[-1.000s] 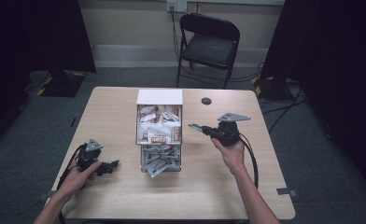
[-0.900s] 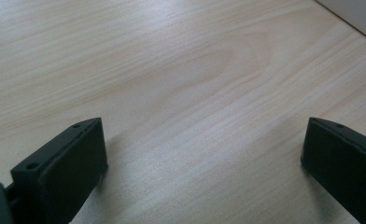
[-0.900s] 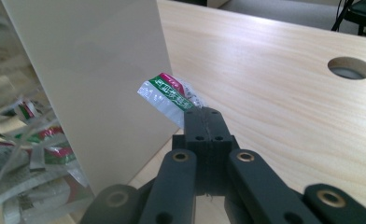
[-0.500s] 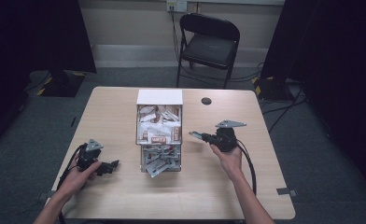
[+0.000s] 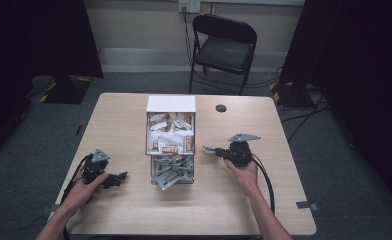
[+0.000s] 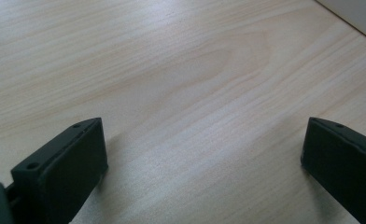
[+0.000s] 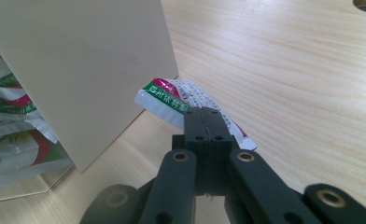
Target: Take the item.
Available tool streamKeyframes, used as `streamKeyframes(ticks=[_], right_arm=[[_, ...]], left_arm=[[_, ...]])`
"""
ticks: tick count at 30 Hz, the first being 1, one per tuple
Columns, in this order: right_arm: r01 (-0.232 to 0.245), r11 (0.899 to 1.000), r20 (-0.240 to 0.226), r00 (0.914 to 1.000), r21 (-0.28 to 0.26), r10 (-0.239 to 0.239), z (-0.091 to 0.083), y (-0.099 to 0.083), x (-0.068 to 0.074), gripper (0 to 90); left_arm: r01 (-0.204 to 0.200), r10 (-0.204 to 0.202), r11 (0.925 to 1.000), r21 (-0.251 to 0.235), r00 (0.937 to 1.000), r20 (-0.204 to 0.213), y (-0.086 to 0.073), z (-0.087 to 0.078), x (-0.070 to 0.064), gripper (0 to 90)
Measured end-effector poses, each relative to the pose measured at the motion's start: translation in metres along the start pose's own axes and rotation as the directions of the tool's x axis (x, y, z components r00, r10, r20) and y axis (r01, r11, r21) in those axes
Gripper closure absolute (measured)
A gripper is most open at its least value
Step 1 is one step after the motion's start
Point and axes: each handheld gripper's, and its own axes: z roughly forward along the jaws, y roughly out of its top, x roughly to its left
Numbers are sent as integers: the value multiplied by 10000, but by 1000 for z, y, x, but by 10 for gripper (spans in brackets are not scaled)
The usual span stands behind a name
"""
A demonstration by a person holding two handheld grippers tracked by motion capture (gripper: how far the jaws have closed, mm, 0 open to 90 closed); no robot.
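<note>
1. High view: left gripper [image 5: 115, 178] low on the table [image 5: 244, 210], near the left front edge, well apart from the box [image 5: 171, 104], pointing toward it.
2. High view: right gripper [image 5: 207, 148] just right of the box, level with its middle, with something small and pale at the tip, too small to read here.
3. High view: box standing mid-table, white back wall, clear front part, packed with sachets; brown-and-white ones in the upper part, silvery ones in the lower.
4. High view: dark round hole [image 5: 221, 108] in the table behind and right of the box; black folding chair [image 5: 223, 47] beyond the far edge.
5. Left gripper view: left gripper [image 6: 204, 154] spread wide, nothing between the jaws, only bare pale wood beneath, jaws close above or on the table.
6. Right gripper view: right gripper [image 7: 203, 122] pressed tight together on a sachet [image 7: 181, 100], held at its near end.
7. Right gripper view: sachet white with a green band, a red patch and small print, lying flat and low over the table, its far end just beside the box wall [image 7: 78, 60]; touching or not, cannot tell.
8. Right gripper view: more sachets behind the clear panel at the left edge.
</note>
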Motion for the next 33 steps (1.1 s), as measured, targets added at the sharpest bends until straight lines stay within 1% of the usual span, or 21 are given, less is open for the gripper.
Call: streamKeyframes(ticks=[2,3,5,6,11,16,20,21,23,28,33], right_arm=[[18,10000,-71,10000,36,-17,0,-1,1,900],[44,10000,-183,9998,46,-43,1,-3,1,900],[111,9999,-160,9998,29,-110,2,-3,1,900],[165,9996,-202,9997,207,-161,5,-6,3,900],[241,9988,-272,9994,426,-230,9,-12,4,900],[160,9991,-310,9994,380,-148,10,-13,4,900],[135,9994,-218,9997,334,-128,12,-14,5,876],[114,9991,-303,9995,405,-102,14,-15,5,859],[133,9988,-310,9995,475,-118,16,-16,6,855],[139,9989,-402,9991,444,-121,17,-16,6,841],[3,9992,-491,9988,406,17,16,-16,5,833]], left_arm=[[-8,8,10000,-4,10000,-10,0,0,0,0],[-6,6,10000,-3,10000,-4,0,0,0,0],[13,-13,10000,-9,10000,1,0,0,0,0],[-3,3,10000,0,10000,1,0,0,0,0],[-4,4,10000,-4,10000,0,0,0,0,0],[12,-12,10000,-7,10000,-5,0,0,0,0],[15,-15,10000,-1,10000,1,0,0,0,0],[13,-13,10000,-6,10000,0,0,0,0,0],[-6,6,10000,-3,10000,-1,0,0,0,0],[13,-13,10000,-8,10000,-1,0,0,0,0],[-8,8,10000,-4,10000,-2,0,0,0,0]])
